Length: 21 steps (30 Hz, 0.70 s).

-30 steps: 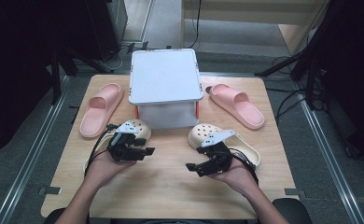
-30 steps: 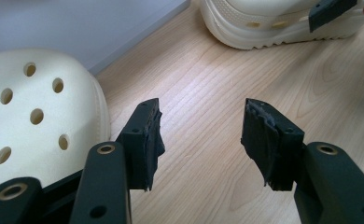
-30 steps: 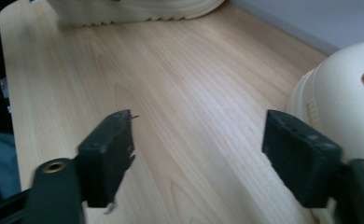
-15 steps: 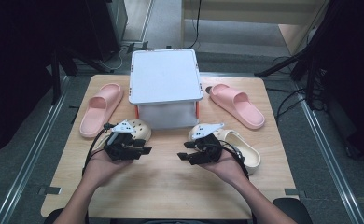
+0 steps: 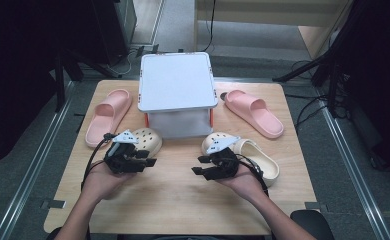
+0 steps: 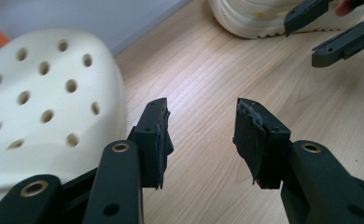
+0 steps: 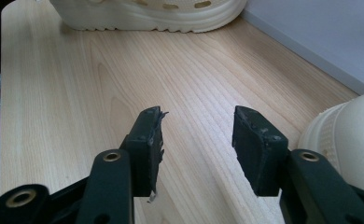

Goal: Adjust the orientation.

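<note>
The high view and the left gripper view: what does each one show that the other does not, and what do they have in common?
The high view alone has the two pink slides, the lidded white box seen from above and the person's hands.

The left gripper view alone has the vent holes of the cream clog close up and the worn pads of the left gripper, jaws apart with bare wood between them.

Both show the wooden table, both cream clogs and the right gripper.

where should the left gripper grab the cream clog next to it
Probably the side wall of the cream clog, at the rim of its foot opening, coming from above. The holed toe dome is too broad and rounded for the jaws. The left gripper hovers open beside it, its jaws having just narrowed, nothing between them.
</note>
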Tool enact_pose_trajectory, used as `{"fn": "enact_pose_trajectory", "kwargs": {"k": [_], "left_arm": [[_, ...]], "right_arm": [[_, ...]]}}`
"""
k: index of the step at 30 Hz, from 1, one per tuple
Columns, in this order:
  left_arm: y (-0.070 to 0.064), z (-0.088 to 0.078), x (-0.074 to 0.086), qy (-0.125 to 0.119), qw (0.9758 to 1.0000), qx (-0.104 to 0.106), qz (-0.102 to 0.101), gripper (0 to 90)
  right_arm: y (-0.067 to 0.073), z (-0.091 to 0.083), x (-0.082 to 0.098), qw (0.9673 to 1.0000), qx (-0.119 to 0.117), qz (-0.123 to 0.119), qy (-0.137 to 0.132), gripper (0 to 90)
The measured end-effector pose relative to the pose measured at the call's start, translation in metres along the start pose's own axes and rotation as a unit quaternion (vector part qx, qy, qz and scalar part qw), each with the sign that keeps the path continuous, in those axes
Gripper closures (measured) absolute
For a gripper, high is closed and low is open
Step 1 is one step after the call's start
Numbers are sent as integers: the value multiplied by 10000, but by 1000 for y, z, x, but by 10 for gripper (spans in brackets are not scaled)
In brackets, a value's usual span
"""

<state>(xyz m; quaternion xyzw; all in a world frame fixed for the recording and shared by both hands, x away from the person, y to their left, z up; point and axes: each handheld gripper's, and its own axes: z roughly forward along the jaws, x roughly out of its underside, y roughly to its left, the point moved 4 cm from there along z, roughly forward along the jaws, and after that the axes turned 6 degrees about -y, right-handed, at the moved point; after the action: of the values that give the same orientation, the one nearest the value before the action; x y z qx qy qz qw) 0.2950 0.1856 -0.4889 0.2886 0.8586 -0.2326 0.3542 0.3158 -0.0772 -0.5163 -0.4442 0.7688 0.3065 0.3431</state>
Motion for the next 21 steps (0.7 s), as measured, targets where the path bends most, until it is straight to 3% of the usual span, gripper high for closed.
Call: {"fn": "enact_pose_trajectory", "kwargs": {"k": [4, 18, 21], "left_arm": [[2, -8, 3, -38, 9999, -73, -73, 549], [9, -40, 17, -89, 9990, -362, -233, 560], [13, -46, 22, -89, 9981, -532, -296, 562]], "right_arm": [[0, 3, -3, 9999, -114, 40, -35, 517], [-3, 7, -12, 9998, -182, 97, -62, 533], [-2, 10, -14, 9997, -223, 65, -43, 534]]}}
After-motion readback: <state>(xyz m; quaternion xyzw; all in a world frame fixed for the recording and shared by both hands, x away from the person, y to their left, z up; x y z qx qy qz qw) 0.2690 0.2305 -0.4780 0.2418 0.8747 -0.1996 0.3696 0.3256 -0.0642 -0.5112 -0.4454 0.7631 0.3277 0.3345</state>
